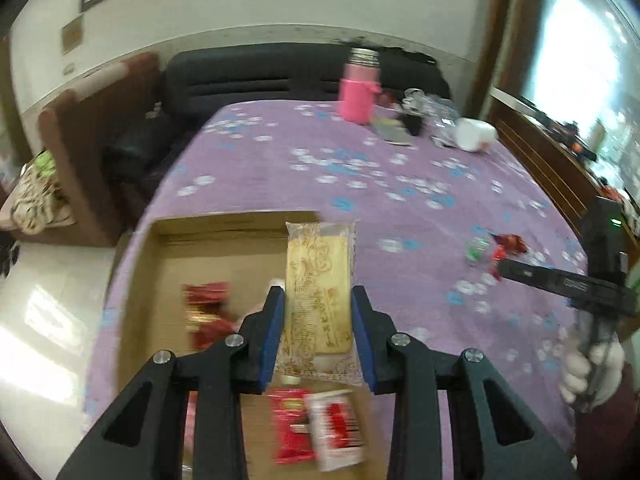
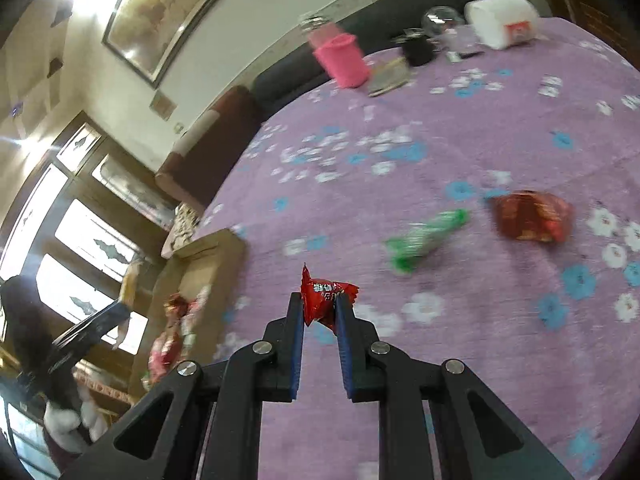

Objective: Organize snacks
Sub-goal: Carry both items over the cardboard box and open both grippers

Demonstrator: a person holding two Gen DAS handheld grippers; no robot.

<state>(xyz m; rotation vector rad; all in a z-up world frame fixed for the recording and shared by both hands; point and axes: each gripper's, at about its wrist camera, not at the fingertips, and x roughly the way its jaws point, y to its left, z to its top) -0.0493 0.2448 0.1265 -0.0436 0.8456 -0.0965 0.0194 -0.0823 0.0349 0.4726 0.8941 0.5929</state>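
Note:
My left gripper [image 1: 319, 300] is shut on a long yellow biscuit packet [image 1: 320, 296] and holds it above the open cardboard box [image 1: 168, 240]. Red snack packets [image 1: 208, 312] and a red-and-white packet [image 1: 320, 428] lie in the box. My right gripper [image 2: 319, 306] is shut on a small red candy [image 2: 326, 296] above the purple tablecloth. A green candy [image 2: 424, 238] and a red snack packet [image 2: 532, 216] lie on the cloth beyond it. The right gripper also shows at the right edge of the left wrist view [image 1: 500, 266], near those candies [image 1: 492, 248].
A pink bottle [image 1: 358, 88], a white container [image 1: 476, 134] and dark small items [image 1: 412, 120] stand at the table's far end. A dark sofa [image 1: 280, 76] and brown chair [image 1: 80, 140] lie beyond the table. The box shows at the left in the right wrist view [image 2: 200, 264].

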